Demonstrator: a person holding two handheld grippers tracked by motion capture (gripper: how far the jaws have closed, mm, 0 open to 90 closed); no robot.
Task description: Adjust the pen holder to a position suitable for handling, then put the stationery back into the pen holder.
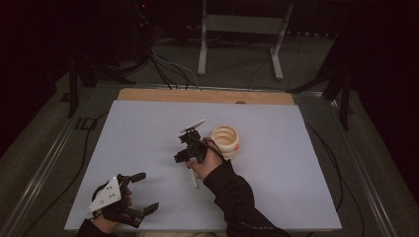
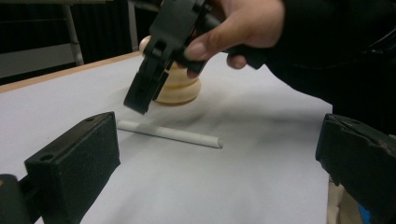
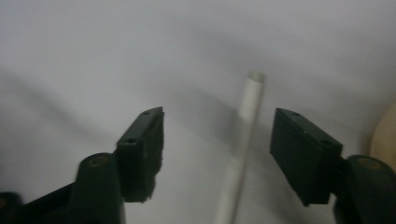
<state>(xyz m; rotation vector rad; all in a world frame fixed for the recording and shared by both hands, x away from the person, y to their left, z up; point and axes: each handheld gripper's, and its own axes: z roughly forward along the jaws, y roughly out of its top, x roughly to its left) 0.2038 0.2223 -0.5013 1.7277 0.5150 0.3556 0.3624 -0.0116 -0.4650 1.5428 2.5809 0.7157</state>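
at the white-covered desk (image 1: pixel 276 197), we lowered the right gripper (image 3: pixel 217 154) over a thin white rod (image 3: pixel 245 135) that lay flat near the middle of the sheet, just beside a ribbed cream holder (image 1: pixel 225 141). in the right gripper view the fingers (image 3: pixel 142 149) stood half spread with the rod between them, nearer the right one, and neither pad touched it yet. in the left gripper view the same gripper (image 2: pixel 140 100) hung tip-down just above the rod (image 2: pixel 170 134), close to one end of it. the left gripper (image 1: pixel 143 195) rested at the near left corner of the desk, fingers spread wide and holding nothing, well apart from the work.

the risks, as we judged them: the rod sat off-centre in the gap, so one finger could have met it first and rolled it sideways across the smooth sheet, out of the pinch. a round, thin rod lying flat also left little for the pads to bite, and tips that came down short could have closed above it. a grip so near one end might have let the long free end droop or swing into the holder close by and knock it.
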